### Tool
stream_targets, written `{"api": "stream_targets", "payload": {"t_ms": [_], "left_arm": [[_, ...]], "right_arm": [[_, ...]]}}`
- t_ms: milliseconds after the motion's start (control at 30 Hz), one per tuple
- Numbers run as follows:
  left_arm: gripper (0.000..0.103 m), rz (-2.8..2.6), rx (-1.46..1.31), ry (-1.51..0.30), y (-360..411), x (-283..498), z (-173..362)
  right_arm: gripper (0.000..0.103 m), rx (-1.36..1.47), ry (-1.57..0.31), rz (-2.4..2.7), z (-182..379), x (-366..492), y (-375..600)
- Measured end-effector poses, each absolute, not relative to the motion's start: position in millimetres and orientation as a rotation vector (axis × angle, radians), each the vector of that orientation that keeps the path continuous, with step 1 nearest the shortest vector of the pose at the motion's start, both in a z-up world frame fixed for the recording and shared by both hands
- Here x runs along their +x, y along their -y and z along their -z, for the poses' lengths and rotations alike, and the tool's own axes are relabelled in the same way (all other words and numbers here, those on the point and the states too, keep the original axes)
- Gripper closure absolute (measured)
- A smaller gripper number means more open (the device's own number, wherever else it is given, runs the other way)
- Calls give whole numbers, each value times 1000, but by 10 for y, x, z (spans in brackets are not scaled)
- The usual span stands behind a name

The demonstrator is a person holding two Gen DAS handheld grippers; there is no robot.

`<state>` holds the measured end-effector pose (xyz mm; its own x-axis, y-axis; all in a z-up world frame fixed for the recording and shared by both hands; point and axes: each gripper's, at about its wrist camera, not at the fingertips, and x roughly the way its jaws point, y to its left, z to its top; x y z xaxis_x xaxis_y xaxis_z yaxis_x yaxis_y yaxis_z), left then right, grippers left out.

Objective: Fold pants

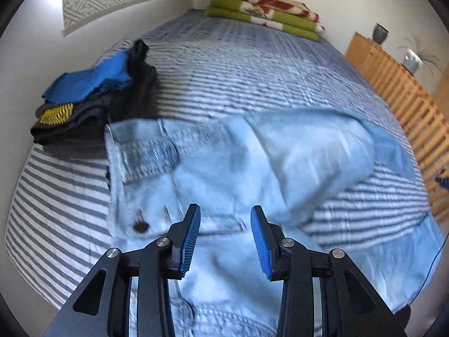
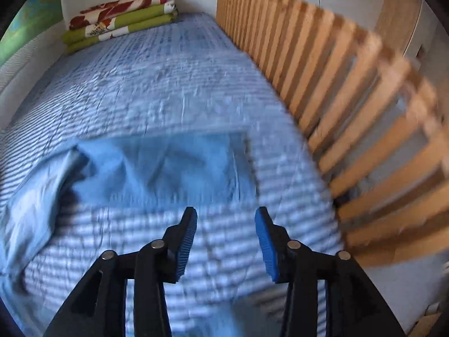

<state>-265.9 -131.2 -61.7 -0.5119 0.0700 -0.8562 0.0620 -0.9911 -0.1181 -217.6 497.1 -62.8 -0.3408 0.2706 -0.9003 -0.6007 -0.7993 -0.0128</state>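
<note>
On striped bedspread (image 1: 224,64): light-blue jeans (image 1: 224,163) (no legible label or writing).

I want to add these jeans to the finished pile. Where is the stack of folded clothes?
In the left wrist view the stack of folded clothes sits on the striped bedspread at the left, just beyond the jeans.

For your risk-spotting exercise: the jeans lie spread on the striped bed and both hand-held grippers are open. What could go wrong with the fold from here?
1. The jeans lie rumpled, one leg bunched; folding now may trap creases.
2. The left hand-held gripper hovers empty over the waistband, and closing there might pinch only the top layer.
3. The stack of folded clothes touches the waistband, so dragging the jeans may topple it.
</note>
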Motion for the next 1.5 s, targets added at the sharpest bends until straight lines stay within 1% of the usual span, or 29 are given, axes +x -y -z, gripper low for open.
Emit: {"api": "stream_targets", "payload": {"t_ms": [33,100,167,233,367,433,500,600,733,800,900,933,1000,1033,1067,1167,1233,1300,1333,1433,1500], "left_arm": [[58,-2702,-1562,211,1278,-2619,642],[55,-2668,-1583,199,1237,-2519,694],[46,-2679,-1597,159,1226,-2416,725],[44,-2706,-1611,149,1316,-2294,750],[37,-2746,-1680,301,1766,-1991,830],[37,-2757,-1727,377,1996,-1823,915],[37,-2767,-1779,411,2190,-1669,1031],[37,-2727,-1862,498,2407,-1411,1274],[37,-2671,-1872,635,2535,-1154,1474],[38,-2636,-1856,650,2508,-1097,1519],[42,-2626,-1816,597,2404,-1094,1490],[48,-2614,-1800,585,2372,-1112,1482],[51,-2590,-1798,565,2321,-1180,1499],[61,-2595,-1816,557,2311,-1211,1523],[77,-2594,-1846,555,2316,-1241,1568],[90,-2588,-1824,648,2373,-1249,1586],[91,-2617,-1764,681,2424,-1185,1472],[92,-2657,-1700,693,2457,-1111,1285],[93,-2679,-1666,686,2477,-1070,1174],[94,-2743,-1564,672,2549,-958,797],[94,-2779,-1493,639,2597,-886,531]], "right_arm": [[61,-1404,-484,-2157,733,-2004,-4920],[61,-1444,-503,-2152,868,-1755,-4793],[61,-1479,-477,-2160,953,-1594,-4604],[61,-1480,-444,-2167,1000,-1497,-4451],[61,-1510,-385,-2246,919,-1443,-4034],[61,-1518,-361,-2327,813,-1446,-3728],[61,-1550,-347,-2431,765,-1518,-3370],[60,-1636,-251,-2575,747,-1631,-2666],[60,-1771,-141,-2683,882,-1683,-1853],[60,-1825,-36,-2696,1008,-1662,-1502],[59,-1865,110,-2676,1202,-1615,-1144],[59,-1864,149,-2665,1263,-1602,-1093],[59,-1877,208,-2647,1358,-1577,-1005],[57,-1887,245,-2636,1421,-1570,-964],[53,-1891,284,-2624,1469,-1565,-929],[51,-1886,459,-2558,1614,-1545,-857],[52,-1900,544,-2519,1668,-1534,-867],[78,-1893,601,-2507,1632,-1543,-897],[97,-1893,623,-2496,1585,-1568,-921],[99,-1760,678,-2527,1239,-1704,-1002],[99,-1683,665,-2565,958,-1841,-1066]]}}
